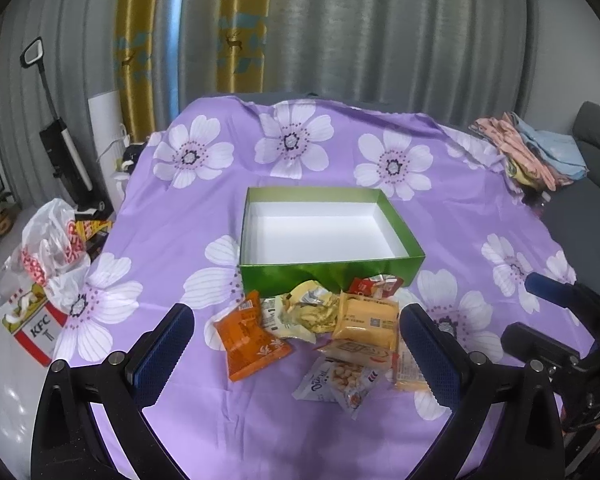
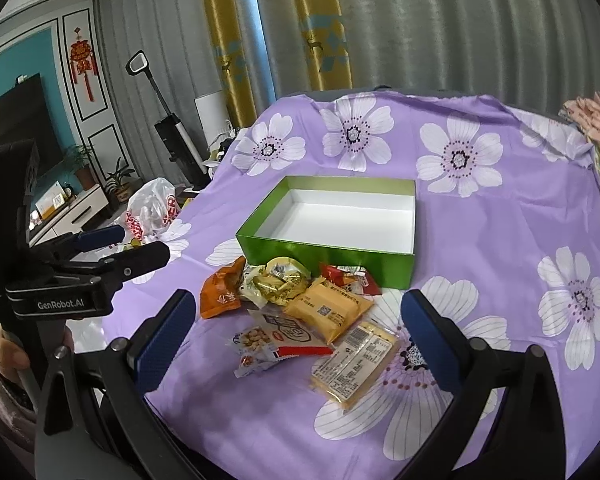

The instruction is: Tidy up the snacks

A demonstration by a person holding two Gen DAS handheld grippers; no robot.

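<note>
An empty green box [image 1: 332, 270] [image 2: 324, 254] with a white inside sits mid-table on a purple flowered cloth. In front of it lies a pile of snack packets: an orange bag [image 1: 248, 334] [image 2: 222, 294], a yellow crumpled wrapper [image 1: 310, 308] [image 2: 278, 282], a flat yellow pack [image 1: 366, 318] [image 2: 328, 306], a red packet [image 1: 376, 285] [image 2: 350, 276], a white nut bag [image 1: 338, 386] [image 2: 256, 342] and a yellow-clear pack [image 2: 354, 366]. My left gripper [image 1: 296, 356] is open and empty, hovering before the pile. My right gripper [image 2: 300, 340] is open too, nothing between its fingers.
A pile of folded clothes [image 1: 528, 152] lies at the table's far right corner. On the floor to the left stand a white plastic bag [image 1: 54, 248], a KFC box [image 1: 32, 324] and an upright vacuum [image 1: 66, 152]. Curtains hang behind.
</note>
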